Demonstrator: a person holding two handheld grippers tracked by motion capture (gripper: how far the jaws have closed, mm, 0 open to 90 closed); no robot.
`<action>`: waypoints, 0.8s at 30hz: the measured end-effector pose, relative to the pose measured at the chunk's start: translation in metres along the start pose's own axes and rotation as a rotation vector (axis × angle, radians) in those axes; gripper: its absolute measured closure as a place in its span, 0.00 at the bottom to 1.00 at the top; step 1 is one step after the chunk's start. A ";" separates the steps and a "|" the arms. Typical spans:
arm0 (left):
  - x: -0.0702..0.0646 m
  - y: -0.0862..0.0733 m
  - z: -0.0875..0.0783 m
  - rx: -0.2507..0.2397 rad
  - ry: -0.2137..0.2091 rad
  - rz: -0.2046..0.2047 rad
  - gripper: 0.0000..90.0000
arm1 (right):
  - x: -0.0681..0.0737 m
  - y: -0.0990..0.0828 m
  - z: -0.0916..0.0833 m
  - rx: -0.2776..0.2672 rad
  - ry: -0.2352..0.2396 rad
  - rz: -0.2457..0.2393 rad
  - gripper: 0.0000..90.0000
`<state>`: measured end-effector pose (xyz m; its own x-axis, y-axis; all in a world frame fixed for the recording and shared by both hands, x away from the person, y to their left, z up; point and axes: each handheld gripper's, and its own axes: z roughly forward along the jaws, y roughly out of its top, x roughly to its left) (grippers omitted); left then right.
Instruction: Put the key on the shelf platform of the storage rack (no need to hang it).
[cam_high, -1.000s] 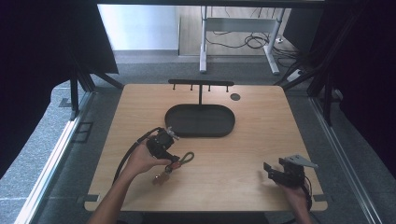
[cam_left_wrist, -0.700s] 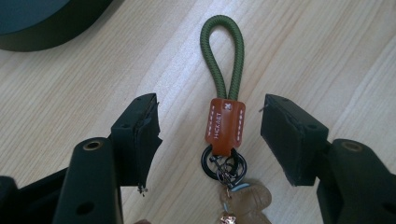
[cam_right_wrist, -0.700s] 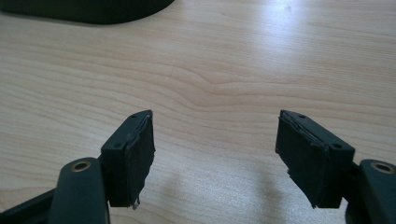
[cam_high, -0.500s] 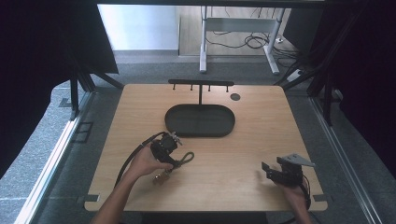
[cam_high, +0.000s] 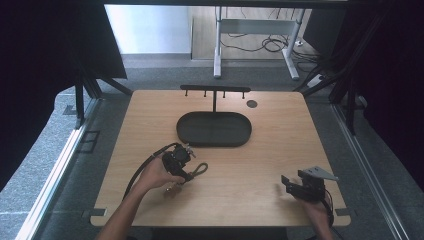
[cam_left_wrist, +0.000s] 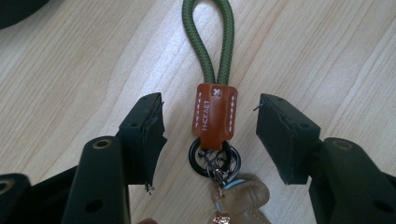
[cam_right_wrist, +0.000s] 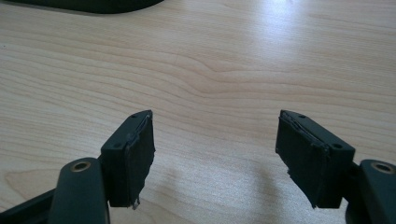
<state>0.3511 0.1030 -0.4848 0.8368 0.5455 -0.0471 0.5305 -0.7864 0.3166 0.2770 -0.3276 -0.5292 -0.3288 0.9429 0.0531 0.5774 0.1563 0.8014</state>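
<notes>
**A:** What is at the table's left?

**B:** My left gripper (cam_high: 181, 161) sits near the front-left part of the table (cam_high: 260, 170), pointing at a keychain (cam_left_wrist: 215, 116) that lies flat on the wood. Its fingers (cam_left_wrist: 144, 135) have just been closing and now stand partly open on either side of the keychain's brown leather tab (cam_left_wrist: 215, 115), touching nothing.

**A:** Describe the keychain.

**B:** A green cord loop (cam_left_wrist: 208, 42) runs away from the gripper. The tab binds its two ends. Below the tab hang black rings (cam_left_wrist: 215, 158) and a small tan charm (cam_left_wrist: 238, 196).

**A:** How will it handle?

**B:** Light and limp, I judge. The cord should flop and the charm swing. The leather tab is the stiffest, flattest part, so I would pinch there, across its sides. It is thin and lies flat, so the fingers must come low to the table.

**A:** And the middle?

**B:** A black oval tray (cam_high: 214, 129) toward the back edge, with a black hook rack (cam_high: 215, 90) rising behind it.

**A:** The right?

**B:** My right gripper (cam_high: 300, 186) rests near the front-right corner, fingers (cam_right_wrist: 135, 154) wide apart, holding nothing, bare wood between them.
</notes>
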 end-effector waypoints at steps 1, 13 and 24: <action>0.001 0.001 0.001 -0.002 -0.003 -0.005 0.47 | 0.000 0.000 0.000 0.001 0.000 0.001 0.32; 0.002 0.007 0.011 0.037 -0.023 0.011 0.47 | 0.000 -0.001 0.003 0.014 0.005 -0.008 0.31; 0.003 0.006 0.020 0.072 -0.022 0.019 0.55 | 0.000 -0.002 0.003 0.016 0.004 -0.006 0.31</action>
<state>0.3596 0.0946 -0.5022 0.8493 0.5241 -0.0626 0.5219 -0.8160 0.2486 0.2783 -0.3266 -0.5325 -0.3355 0.9407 0.0510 0.5876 0.1666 0.7918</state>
